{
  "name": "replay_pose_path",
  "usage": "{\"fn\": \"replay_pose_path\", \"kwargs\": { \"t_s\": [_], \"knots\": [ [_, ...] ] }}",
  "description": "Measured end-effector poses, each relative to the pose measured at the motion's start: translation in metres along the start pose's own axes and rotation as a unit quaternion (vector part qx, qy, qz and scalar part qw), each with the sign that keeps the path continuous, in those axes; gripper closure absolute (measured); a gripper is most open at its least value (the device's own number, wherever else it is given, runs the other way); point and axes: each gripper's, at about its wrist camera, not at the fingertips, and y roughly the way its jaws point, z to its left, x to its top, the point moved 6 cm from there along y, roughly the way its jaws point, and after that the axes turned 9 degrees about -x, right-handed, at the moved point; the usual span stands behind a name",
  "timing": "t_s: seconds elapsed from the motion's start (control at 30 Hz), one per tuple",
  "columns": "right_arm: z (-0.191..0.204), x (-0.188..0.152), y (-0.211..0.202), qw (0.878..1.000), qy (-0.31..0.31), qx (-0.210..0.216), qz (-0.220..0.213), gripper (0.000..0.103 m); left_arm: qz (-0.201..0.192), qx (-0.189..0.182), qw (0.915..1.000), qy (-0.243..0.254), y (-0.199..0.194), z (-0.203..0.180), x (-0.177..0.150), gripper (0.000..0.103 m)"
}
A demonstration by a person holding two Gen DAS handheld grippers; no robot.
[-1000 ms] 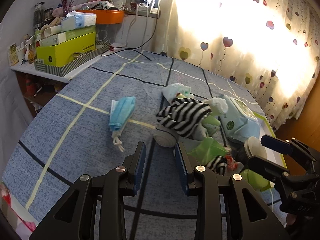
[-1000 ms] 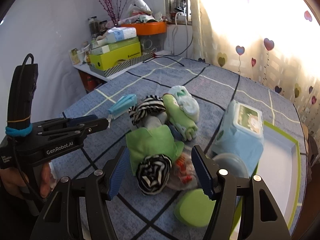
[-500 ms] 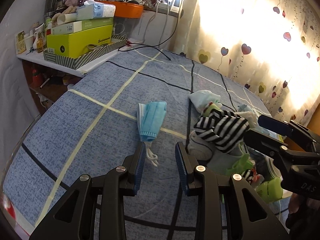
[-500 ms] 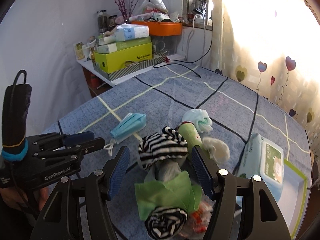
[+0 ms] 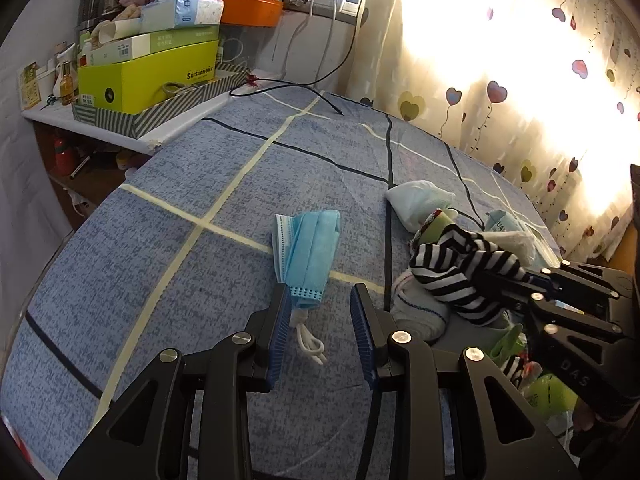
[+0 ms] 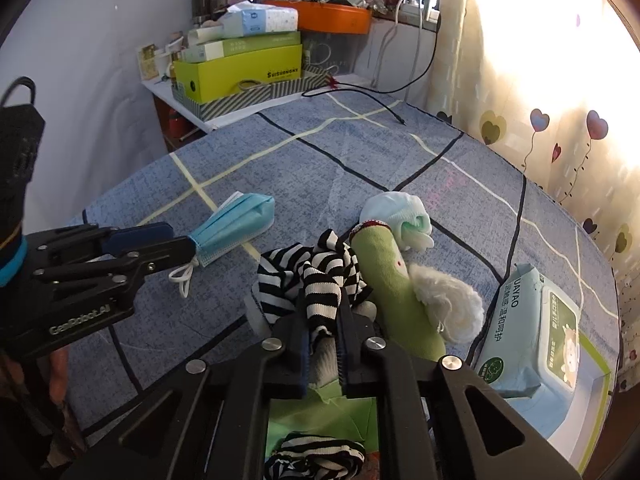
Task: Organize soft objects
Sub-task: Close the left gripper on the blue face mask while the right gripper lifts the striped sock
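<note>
On the blue checked bedcover [image 5: 160, 264] lies a folded blue face mask [image 5: 308, 248]. My left gripper [image 5: 319, 296] stands open over the mask's near end, and the mask's white ear loops [image 5: 308, 340] lie between the fingers. The same mask [image 6: 240, 224] and left gripper [image 6: 180, 240] show in the right wrist view. My right gripper [image 6: 322, 320] is closing, its pads pinching a black-and-white striped cloth [image 6: 288, 276] at the top of a pile. Beside that cloth lie a green sock [image 6: 396, 292], a pale rolled sock [image 6: 396, 212] and a white fluffy piece [image 6: 452, 308].
A pack of wet wipes [image 6: 532, 332] rests on a green-rimmed white tray [image 6: 588, 400] at the right. A green cloth [image 6: 316, 420] and a second striped roll [image 6: 316, 460] lie under my right gripper. Stacked boxes [image 6: 240, 72] crowd a side table at the back; a black cable [image 6: 376, 104] trails onto the bed.
My right gripper moved from the near striped roll to the far striped cloth and shut on it. My left gripper travelled to the mask, which now lies between its fingers.
</note>
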Motion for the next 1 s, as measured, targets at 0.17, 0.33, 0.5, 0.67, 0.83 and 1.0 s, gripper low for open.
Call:
{"fn": "replay_pose_path", "kwargs": {
  "t_s": [0.17,0.33,0.5,0.67,0.83,1.0],
  "knots": [
    [-0.013,0.005,-0.021,0.999,0.03,0.011,-0.029,0.095,0.004,-0.002,1.0,0.002,0.009,0.001,0.003,0.071],
    [-0.026,0.007,-0.041,0.997,0.05,0.014,-0.052,0.095,0.005,0.002,1.0,0.003,0.018,0.004,0.008,0.071],
    [-0.031,0.006,-0.051,0.996,0.057,0.018,-0.06,0.095,0.013,0.014,0.9997,0.013,0.03,0.005,0.012,0.063],
    [-0.034,0.003,-0.055,0.996,0.062,0.018,-0.063,0.095,0.033,0.037,0.9987,0.015,0.047,0.011,0.011,0.063],
    [-0.037,0.002,-0.06,0.995,0.068,0.018,-0.069,0.095,0.033,0.038,0.9987,0.009,0.048,0.016,0.008,0.075],
    [-0.041,0.0,-0.068,0.994,0.077,0.017,-0.078,0.095,0.015,0.03,0.9994,0.01,0.035,0.01,0.009,0.082]
  ]
}}
